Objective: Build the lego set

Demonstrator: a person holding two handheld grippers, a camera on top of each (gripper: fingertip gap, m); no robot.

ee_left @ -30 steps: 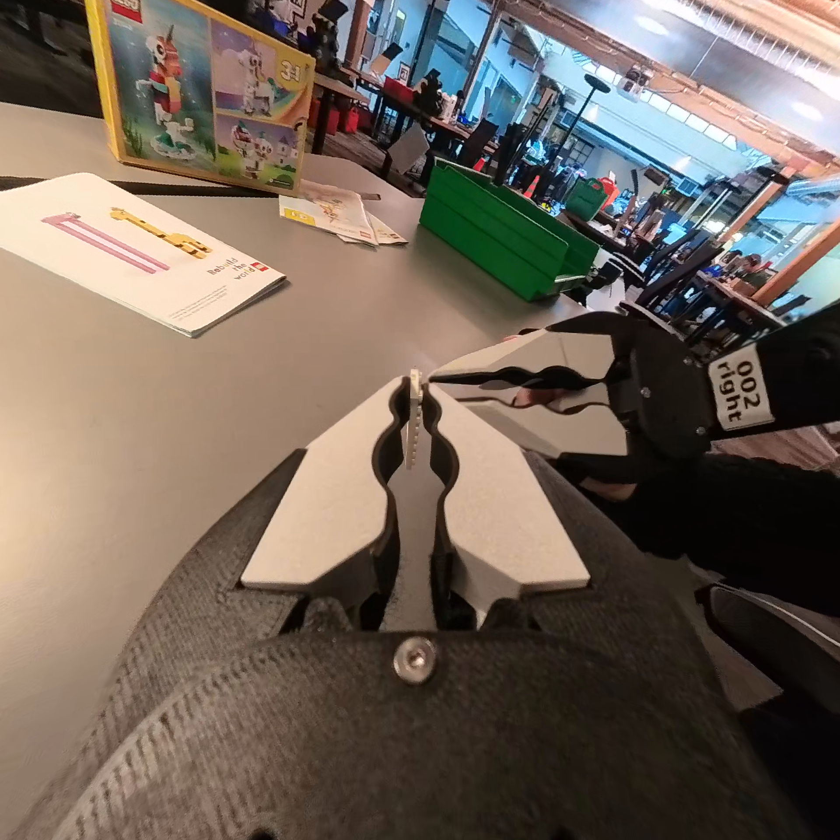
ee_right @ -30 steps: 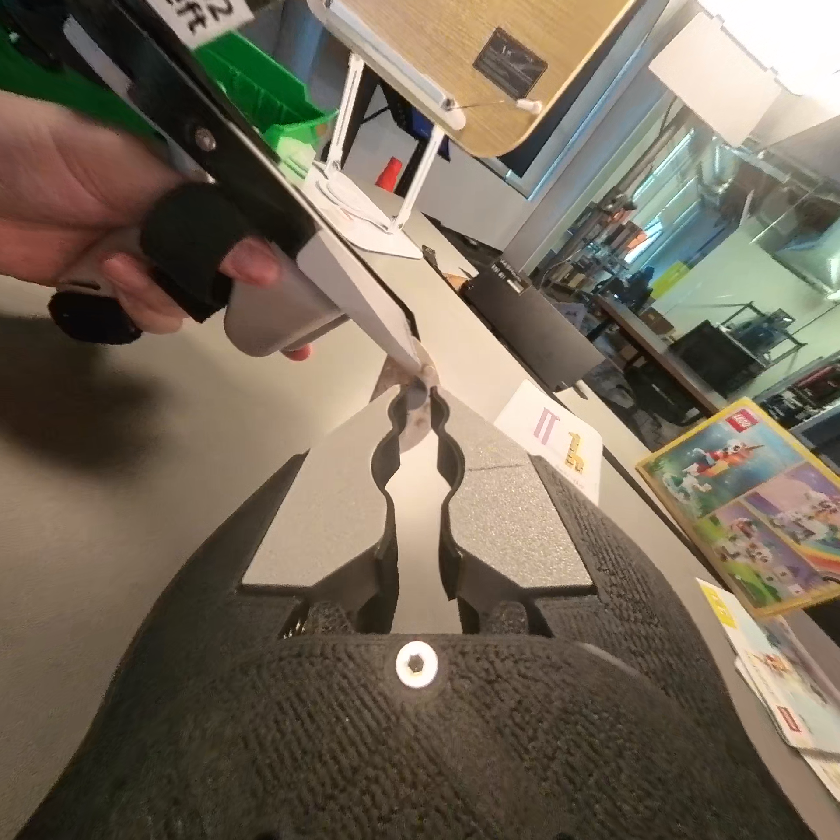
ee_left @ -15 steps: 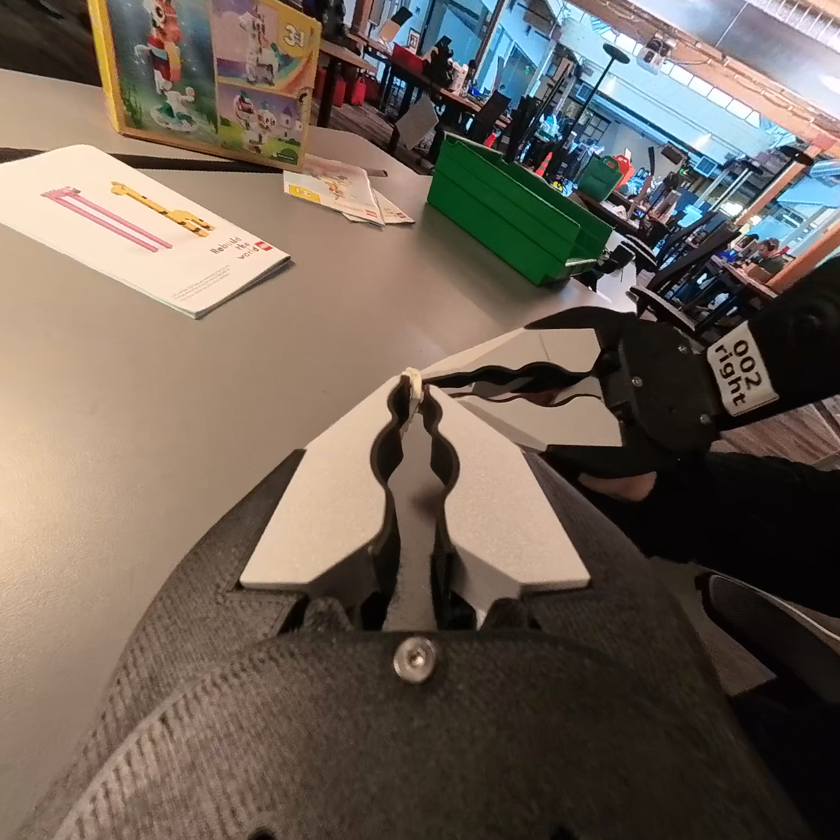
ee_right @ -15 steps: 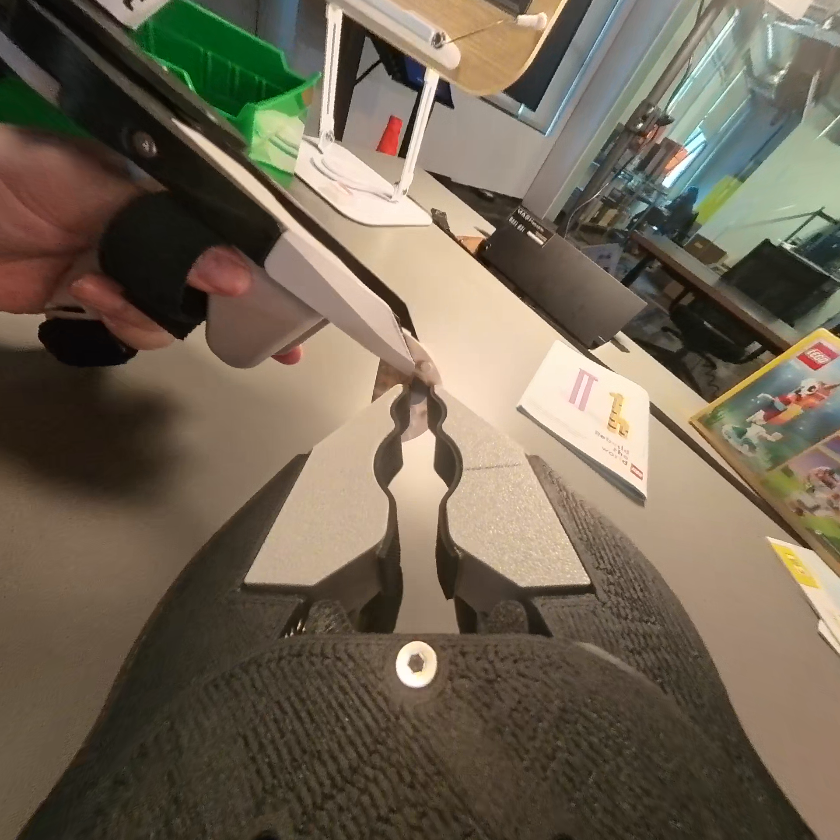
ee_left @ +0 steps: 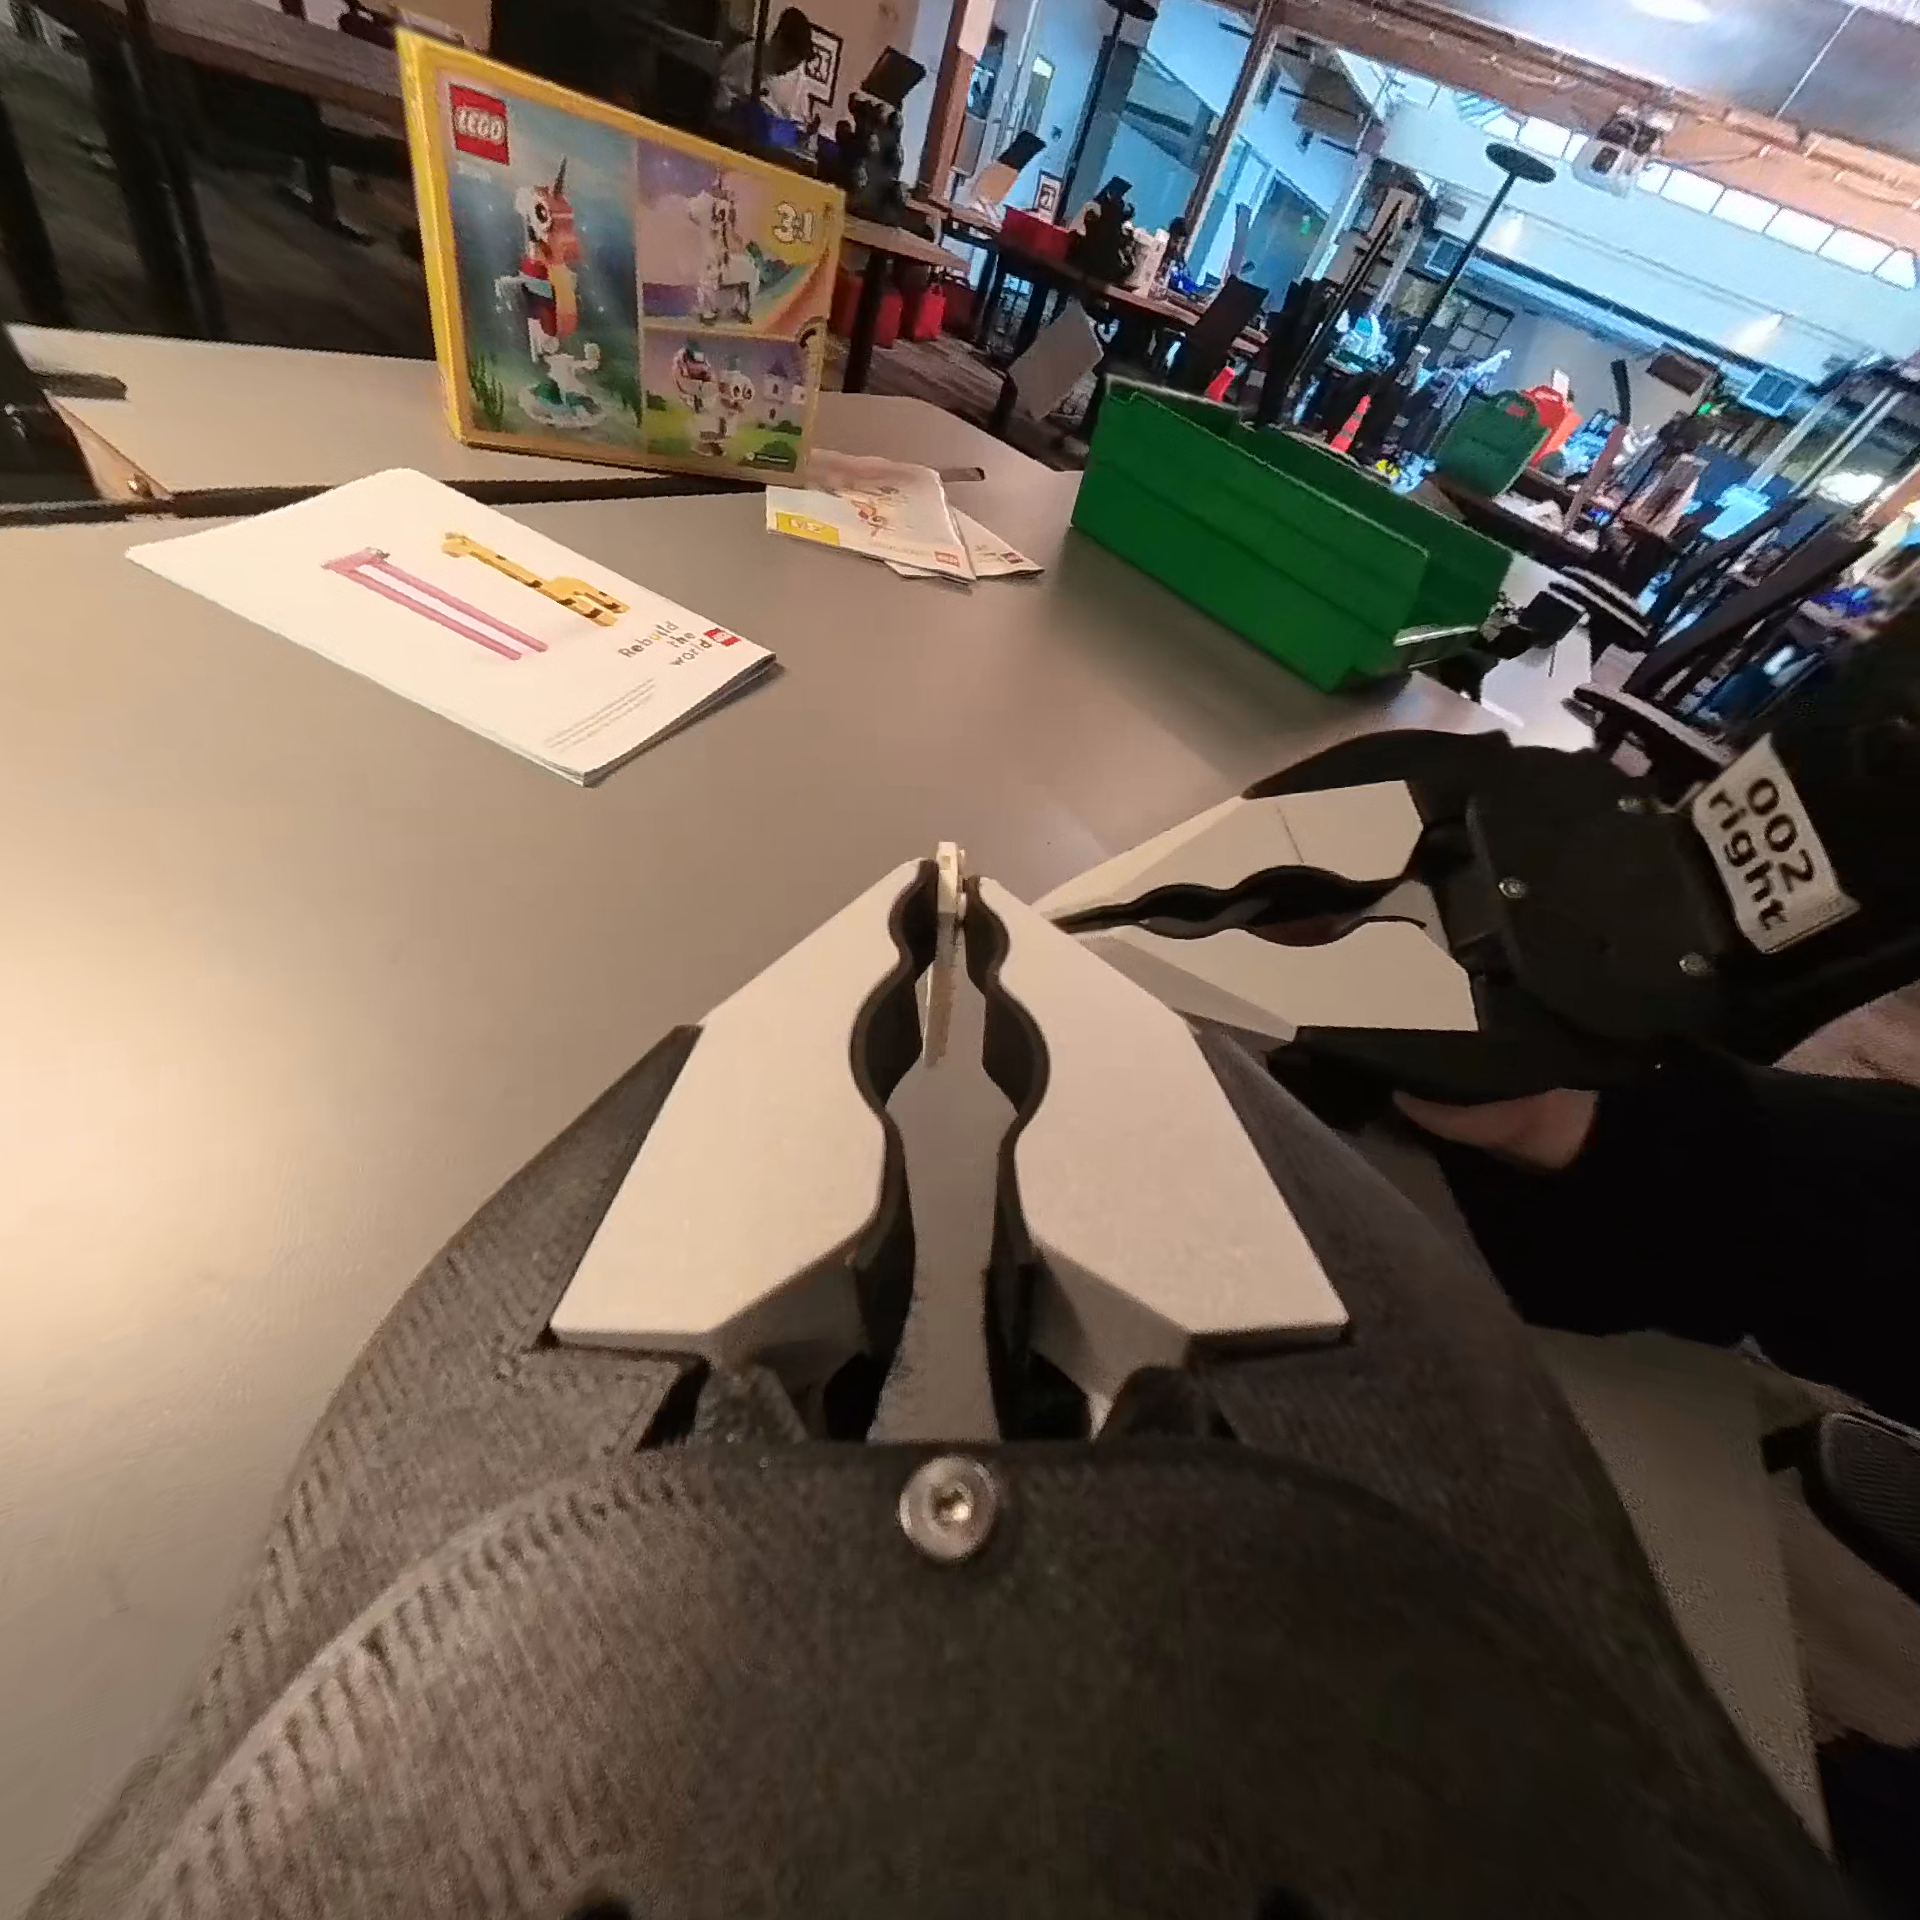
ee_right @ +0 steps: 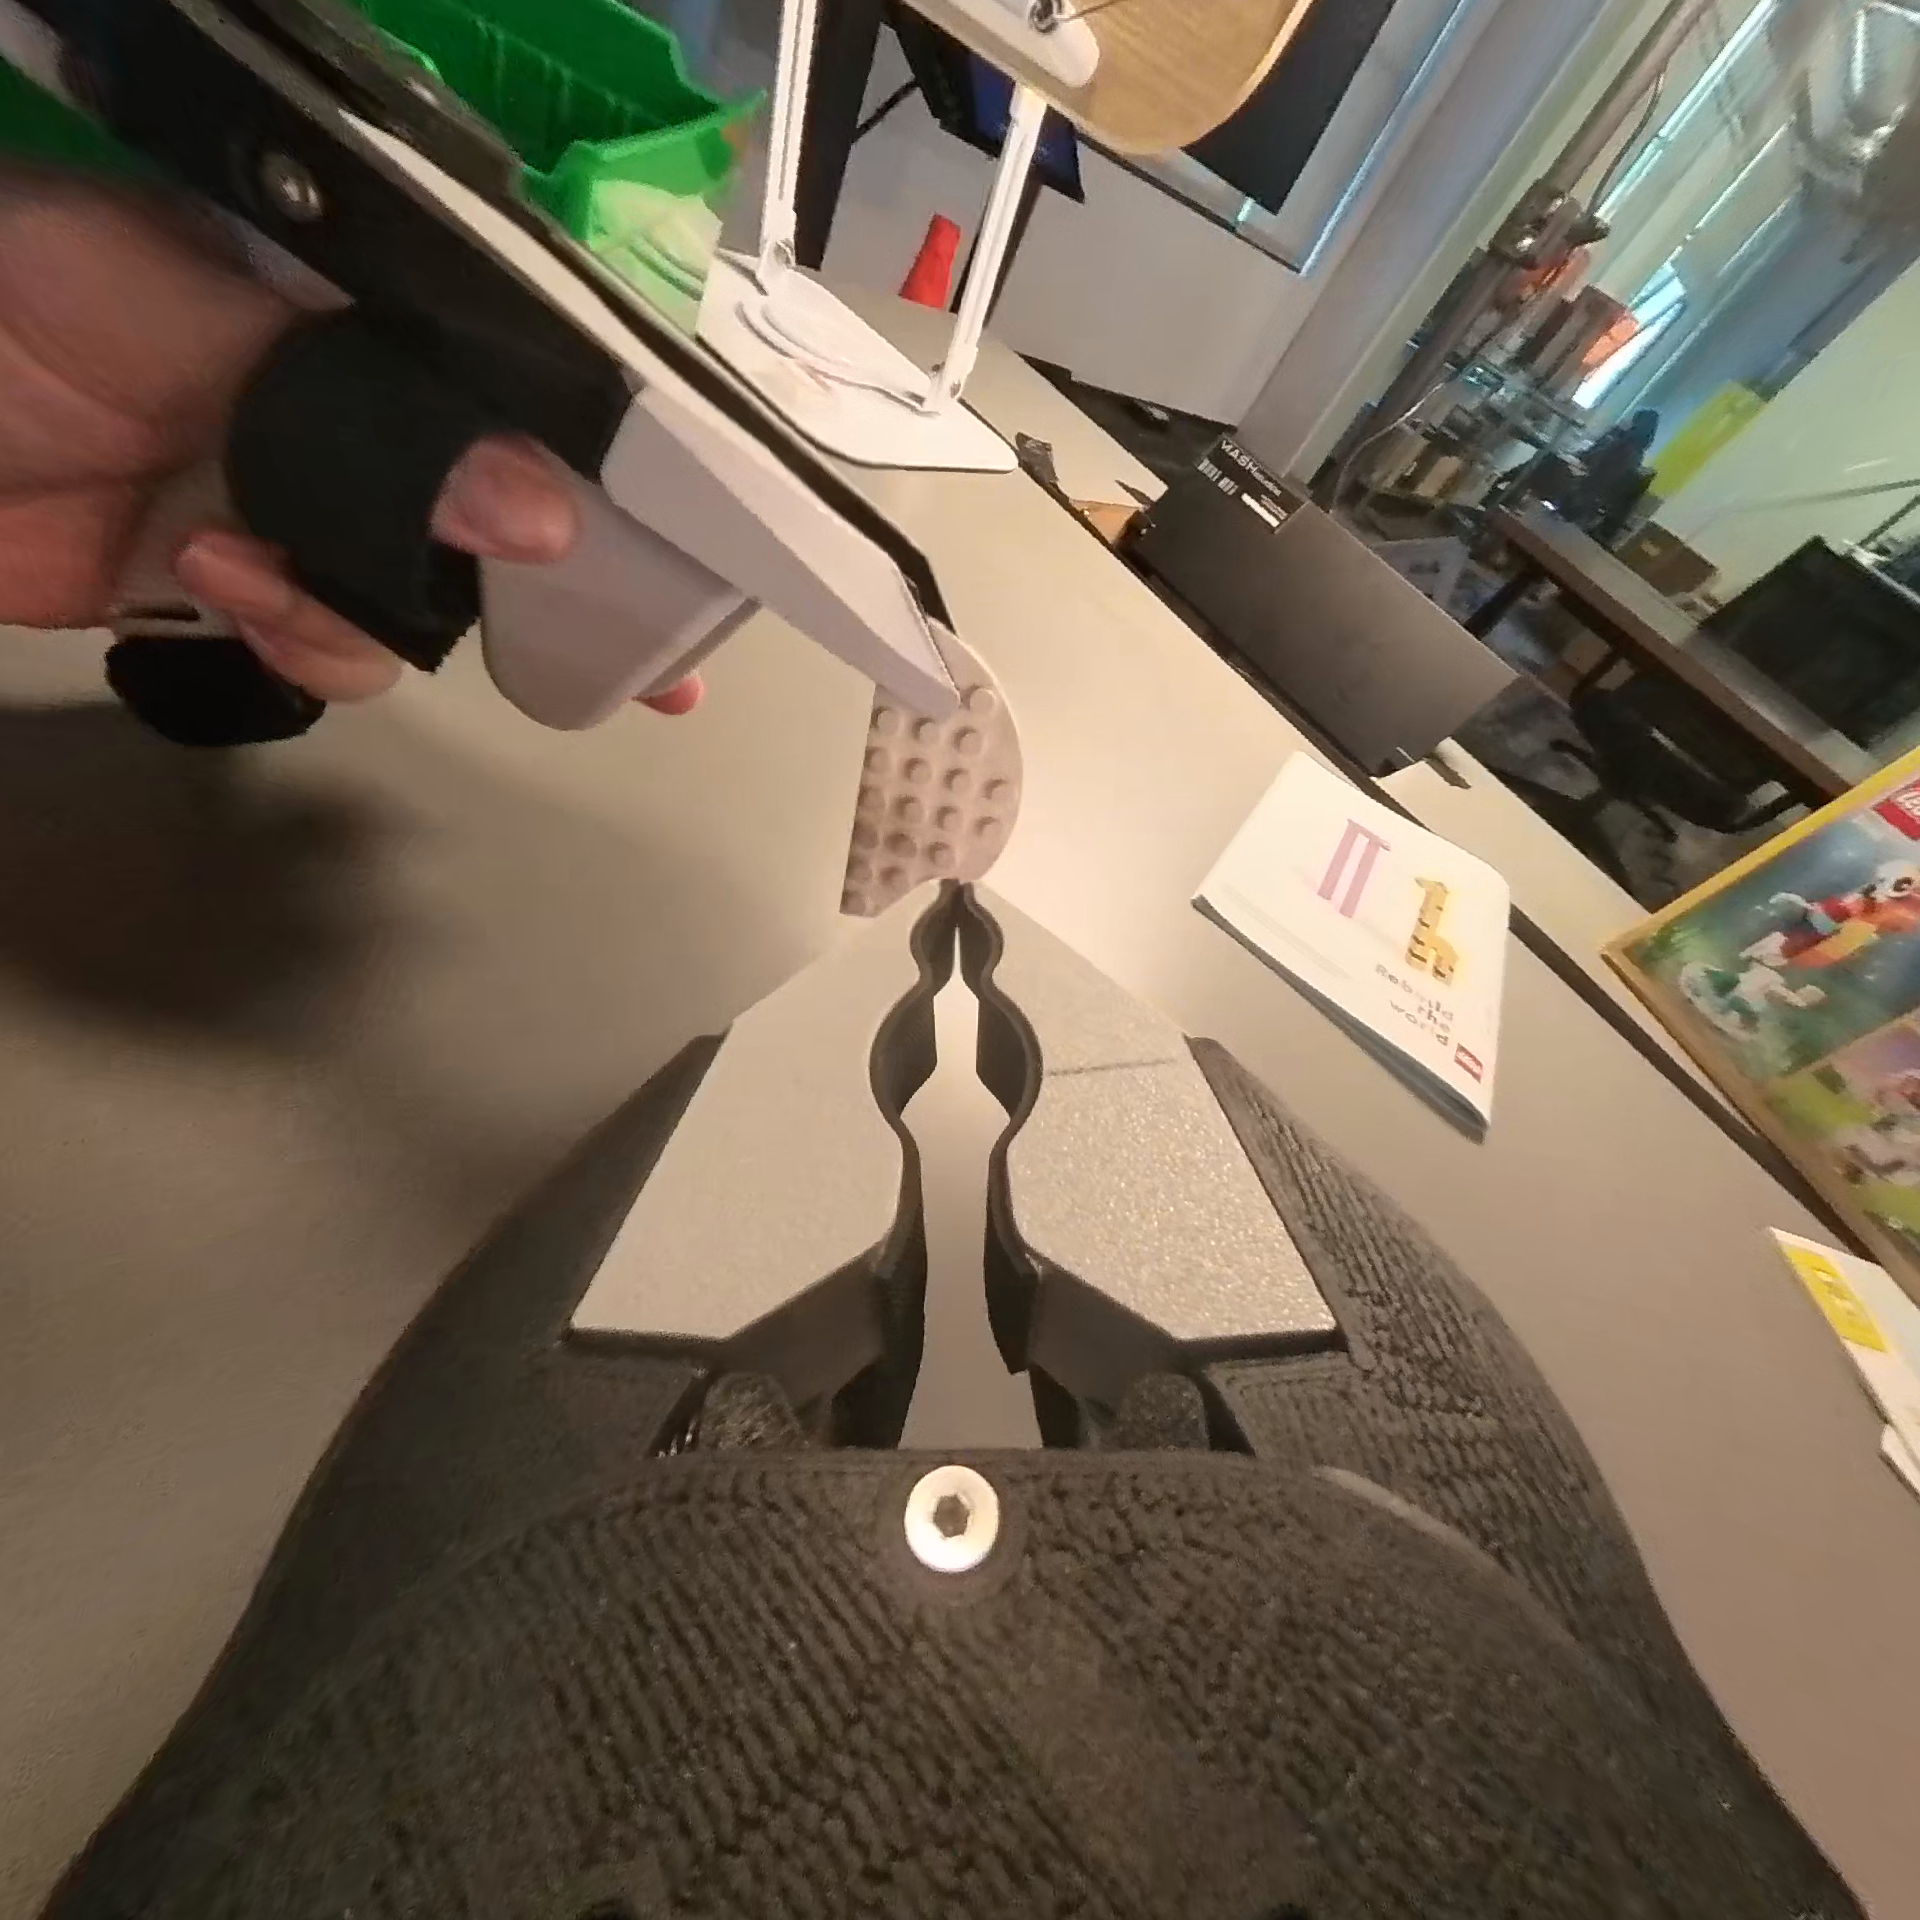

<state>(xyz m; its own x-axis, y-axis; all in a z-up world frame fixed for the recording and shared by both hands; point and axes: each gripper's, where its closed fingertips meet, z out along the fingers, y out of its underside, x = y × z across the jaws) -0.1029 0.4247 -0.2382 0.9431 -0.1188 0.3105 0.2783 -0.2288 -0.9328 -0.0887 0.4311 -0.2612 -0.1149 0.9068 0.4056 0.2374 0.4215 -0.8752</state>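
My left gripper (ee_left: 948,885) is shut on a pale rounded studded Lego plate (ee_left: 943,956), seen edge-on between its fingers above the grey table (ee_left: 312,987). In the right wrist view the same plate (ee_right: 935,800) hangs from the left gripper (ee_right: 925,665), stud side facing the camera. My right gripper (ee_right: 958,912) is shut and empty, with its tips just under the plate's lower edge. In the left wrist view the right gripper (ee_left: 1055,920) lies just right of my left fingers, pointing at them.
A Lego box (ee_left: 623,281), an instruction booklet (ee_left: 468,623), loose leaflets (ee_left: 894,530) and green bins (ee_left: 1268,540) sit farther back on the table. A black box (ee_right: 1320,582) and a white stand (ee_right: 852,364) are behind the grippers. Only a small space, under 4 cm, lies between the two pairs of fingers.
The right gripper's tips were on the plate together with the left gripper. They have come off it and drawn back a little. The plate stays in the left gripper, now face-on to the right camera.
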